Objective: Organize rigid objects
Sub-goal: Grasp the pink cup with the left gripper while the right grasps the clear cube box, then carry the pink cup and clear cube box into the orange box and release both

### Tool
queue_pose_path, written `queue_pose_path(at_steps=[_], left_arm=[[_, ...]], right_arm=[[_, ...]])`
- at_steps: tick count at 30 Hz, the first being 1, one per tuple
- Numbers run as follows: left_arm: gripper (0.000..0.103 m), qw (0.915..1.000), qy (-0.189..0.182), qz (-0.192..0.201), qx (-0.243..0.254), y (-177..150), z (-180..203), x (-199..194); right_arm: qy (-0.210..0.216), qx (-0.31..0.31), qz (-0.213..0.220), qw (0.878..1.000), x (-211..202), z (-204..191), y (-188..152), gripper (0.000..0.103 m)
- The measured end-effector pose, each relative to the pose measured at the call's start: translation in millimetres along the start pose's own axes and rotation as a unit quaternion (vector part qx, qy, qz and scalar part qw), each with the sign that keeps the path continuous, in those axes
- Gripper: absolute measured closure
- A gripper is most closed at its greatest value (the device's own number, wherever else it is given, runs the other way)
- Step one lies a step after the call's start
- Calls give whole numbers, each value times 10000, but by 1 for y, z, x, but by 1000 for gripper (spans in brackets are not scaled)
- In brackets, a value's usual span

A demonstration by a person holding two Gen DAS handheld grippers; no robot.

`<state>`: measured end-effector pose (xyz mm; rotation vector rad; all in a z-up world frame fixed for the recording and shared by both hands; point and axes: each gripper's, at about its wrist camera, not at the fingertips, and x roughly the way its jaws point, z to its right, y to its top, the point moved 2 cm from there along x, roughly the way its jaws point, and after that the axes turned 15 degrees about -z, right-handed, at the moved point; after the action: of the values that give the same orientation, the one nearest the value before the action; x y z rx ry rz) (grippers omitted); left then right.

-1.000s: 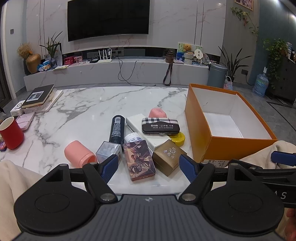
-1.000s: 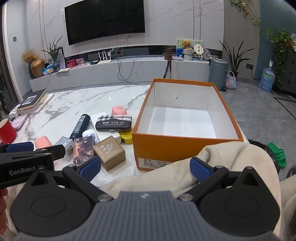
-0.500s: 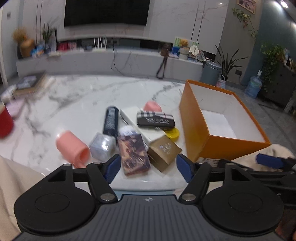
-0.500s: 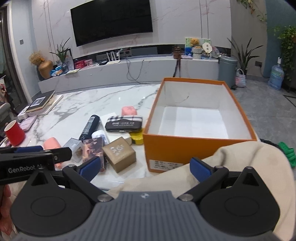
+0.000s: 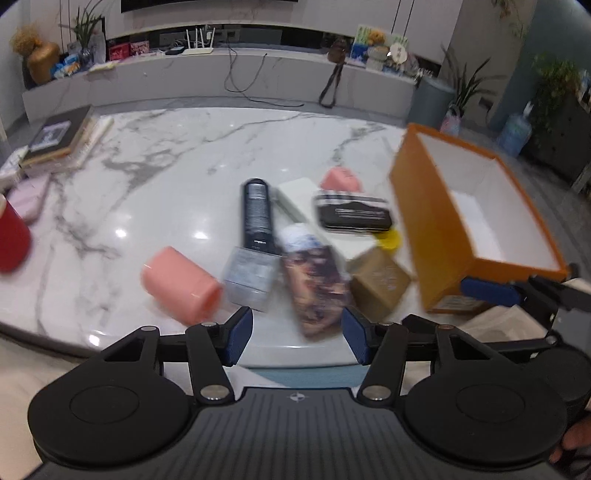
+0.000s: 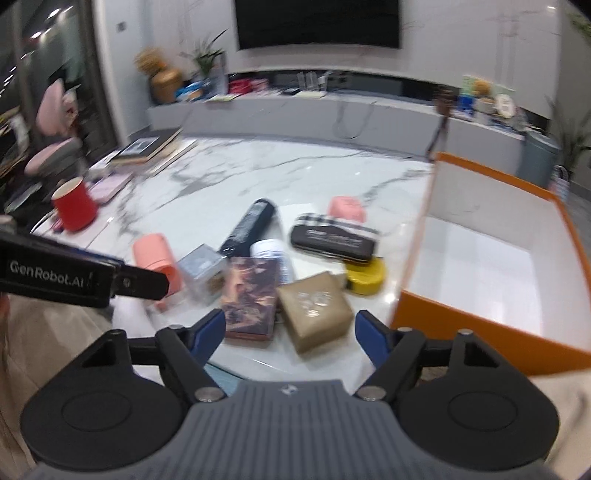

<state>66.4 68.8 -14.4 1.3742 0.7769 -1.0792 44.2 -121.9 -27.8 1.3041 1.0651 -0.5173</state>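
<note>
Lying beyond the left gripper [image 5: 297, 338]: picture box [image 5: 314, 280].

Marble wall [image 6: 480, 44], dark television [image 6: 317, 22], low console [image 5: 221, 81]

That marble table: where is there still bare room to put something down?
The far half of the marble table, between the book stack and the orange box, is bare. So is the strip between the red cup and the pink cylinder. The box's white floor is empty. It is crowded around the black tube.
</note>
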Motion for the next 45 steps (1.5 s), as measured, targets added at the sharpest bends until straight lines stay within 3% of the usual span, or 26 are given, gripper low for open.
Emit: queue_pose_path(at_steps=[3,6,12,18,23,28,32,35,40,45], left_arm=[[37,9994,264,-235,19,10,-16,5],[28,9969,113,-548,-560,23,-40,10],[23,9793,13,-998,-1763,47,-83,37],[23,9623,-54,-1417,-2322,57,-106,69],[22,9551,-131,-1489,-2560,60,-113,88],[22,9568,-24,-1418,-2539,66,-112,98],[37,9649,149,-1437,-2192,71,-106,106],[37,9685,337,-1521,-1944,72,-99,109],[37,9612,241,-1702,-2158,69,-107,119],[41,9667,351,-1497,-2044,70,-103,113]], right_arm=[[192,-148,-122,9996,16,-9,13,27],[327,-266,-217,9989,34,-18,28,30],[647,-771,-345,9943,70,-41,57,35],[788,-1577,-495,9831,110,-59,77,37],[810,-1881,-458,9777,131,-67,83,39],[1045,-1839,-599,9755,143,-67,83,46],[1208,-1817,-654,9737,140,-66,79,48],[1306,-1745,-710,9734,145,-65,79,47],[1396,-1689,-688,9733,154,-65,78,47],[1300,-1708,-576,9750,149,-64,75,50]])
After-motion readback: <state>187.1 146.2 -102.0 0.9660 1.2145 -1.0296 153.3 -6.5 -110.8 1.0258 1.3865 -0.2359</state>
